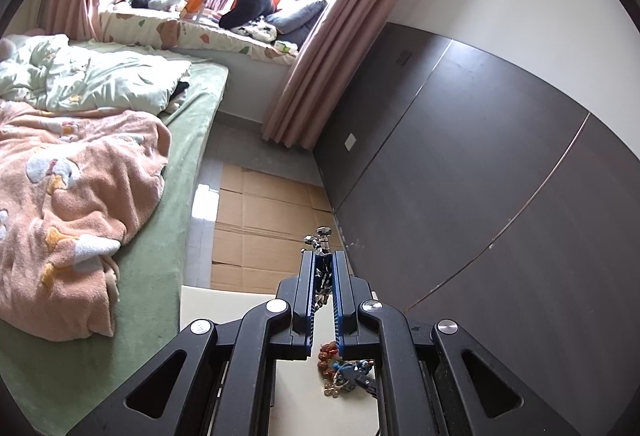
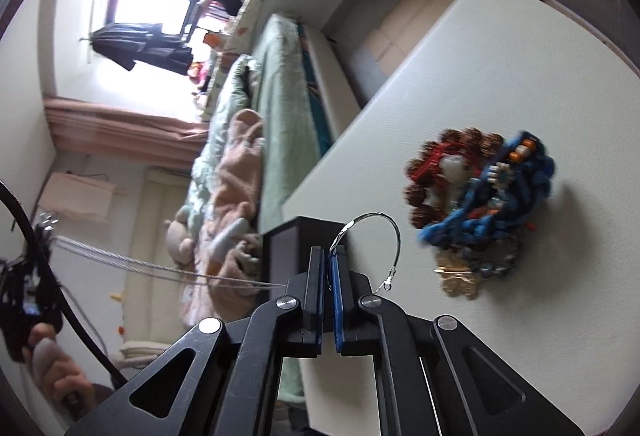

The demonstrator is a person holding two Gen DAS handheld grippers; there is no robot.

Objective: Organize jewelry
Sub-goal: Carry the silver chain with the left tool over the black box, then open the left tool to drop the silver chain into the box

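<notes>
- I count two grippers, each with black linkage arms and blue ribbed pads, and I use the white table (image 2: 500,48) as my landmark.
- My left gripper (image 1: 324,256) is clamped shut on one silver chain (image 1: 319,238); shiny metal links and a clasp poke out past the fingertips, raised above the table's far edge.
- My right gripper (image 2: 329,256) is closed tight on the same silver chain (image 2: 376,232), as far as I can judge through the blur. One thin loop arcs out over the table and ends in a small lobster clasp.
- From the right gripper the chain runs taut as several fine strands away from the table, towards a hand (image 2: 52,368) gripping a black handle at the picture's edge.
- One jewelry pile (image 2: 480,196) lies on the table, beyond the right gripper and apart from it: one ring of knobbly brown beads, one chunky blue beaded strand, one red cord piece, and some gold and grey bits that are too blurred to count.
- In the left wrist view the same jewelry pile (image 1: 344,368) sits on the table under the gripper.
- Beside the table stands one bed (image 1: 192,140) with a green sheet, one fluffy pink blanket and one pale quilt.
</notes>
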